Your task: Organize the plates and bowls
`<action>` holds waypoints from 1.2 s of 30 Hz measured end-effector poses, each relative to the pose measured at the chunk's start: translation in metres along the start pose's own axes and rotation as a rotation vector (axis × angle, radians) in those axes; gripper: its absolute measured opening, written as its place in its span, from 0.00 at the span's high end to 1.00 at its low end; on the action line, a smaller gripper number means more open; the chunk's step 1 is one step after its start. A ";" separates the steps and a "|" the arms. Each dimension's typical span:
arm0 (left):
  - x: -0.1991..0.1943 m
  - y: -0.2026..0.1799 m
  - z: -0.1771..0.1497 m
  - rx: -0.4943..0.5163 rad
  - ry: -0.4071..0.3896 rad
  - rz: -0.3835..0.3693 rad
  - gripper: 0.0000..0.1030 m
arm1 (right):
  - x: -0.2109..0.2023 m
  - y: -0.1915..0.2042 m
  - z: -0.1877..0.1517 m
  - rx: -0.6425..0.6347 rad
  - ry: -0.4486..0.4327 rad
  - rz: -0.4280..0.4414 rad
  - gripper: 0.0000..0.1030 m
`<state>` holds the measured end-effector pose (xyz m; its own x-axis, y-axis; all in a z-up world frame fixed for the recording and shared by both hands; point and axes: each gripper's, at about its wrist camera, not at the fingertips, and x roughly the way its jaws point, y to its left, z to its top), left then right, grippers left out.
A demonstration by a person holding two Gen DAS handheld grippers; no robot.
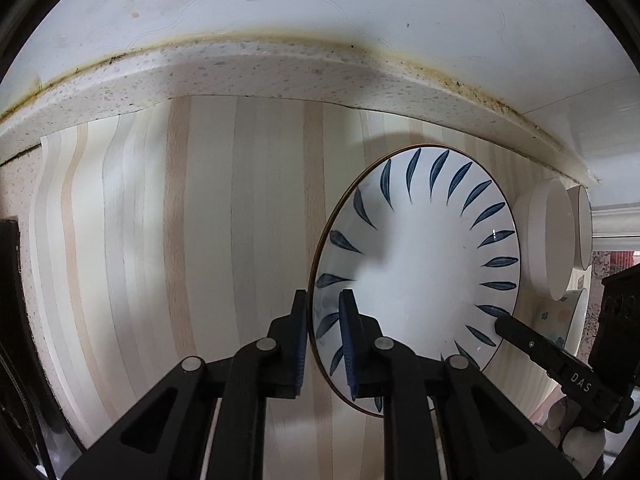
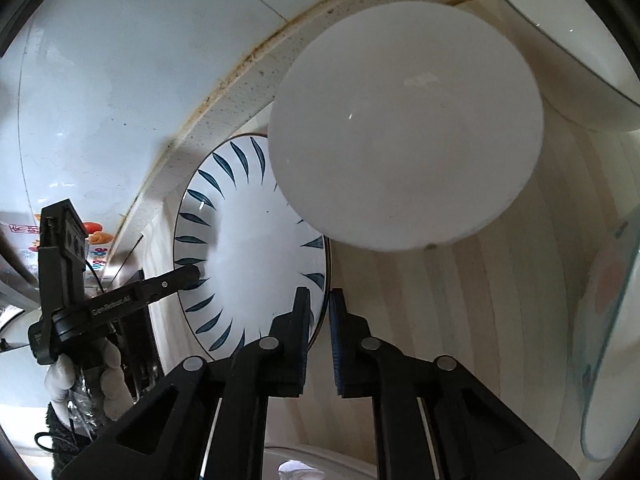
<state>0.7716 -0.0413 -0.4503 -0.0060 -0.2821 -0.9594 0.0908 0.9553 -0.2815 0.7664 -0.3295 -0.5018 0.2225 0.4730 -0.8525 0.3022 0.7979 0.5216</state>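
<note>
A white plate with blue leaf marks point(image 1: 424, 264) lies on the striped counter mat point(image 1: 180, 240). My left gripper point(image 1: 324, 340) is closed on its left rim, one finger under and one over. The plate also shows in the right wrist view point(image 2: 256, 256), where my right gripper point(image 2: 320, 328) is closed on its opposite rim. The right gripper also shows in the left wrist view point(image 1: 532, 344), and the left gripper in the right wrist view point(image 2: 188, 274). A plain white plate point(image 2: 404, 128) lies past it, its edge over the leaf plate.
A white bowl with a dark rim point(image 2: 560, 48) stands at the back right. A pale patterned dish point(image 2: 608, 320) is at the right edge. White dishes point(image 1: 548, 236) stand right of the leaf plate. A speckled counter ledge point(image 1: 280, 76) and a wall run behind.
</note>
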 end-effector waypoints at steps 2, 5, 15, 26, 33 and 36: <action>-0.001 -0.002 0.000 0.002 -0.004 0.003 0.87 | -0.001 -0.001 0.000 -0.004 -0.007 -0.004 0.93; -0.006 -0.005 -0.012 0.012 -0.015 0.016 0.87 | -0.004 0.001 -0.003 -0.040 -0.027 -0.017 0.93; -0.029 -0.013 -0.045 0.018 -0.053 0.005 0.87 | -0.019 0.008 -0.022 -0.095 -0.025 0.003 0.93; -0.071 -0.039 -0.097 0.039 -0.111 0.002 0.87 | -0.063 0.016 -0.059 -0.155 -0.049 0.041 0.93; -0.099 -0.050 -0.145 0.045 -0.134 -0.006 0.87 | -0.098 0.013 -0.093 -0.188 -0.054 0.064 0.92; -0.105 -0.053 -0.168 0.038 -0.129 -0.018 0.87 | -0.116 0.006 -0.112 -0.196 -0.051 0.078 0.92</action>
<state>0.6002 -0.0476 -0.3380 0.1203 -0.3111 -0.9427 0.1300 0.9464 -0.2957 0.6386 -0.3371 -0.4037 0.2864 0.5209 -0.8042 0.0975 0.8191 0.5653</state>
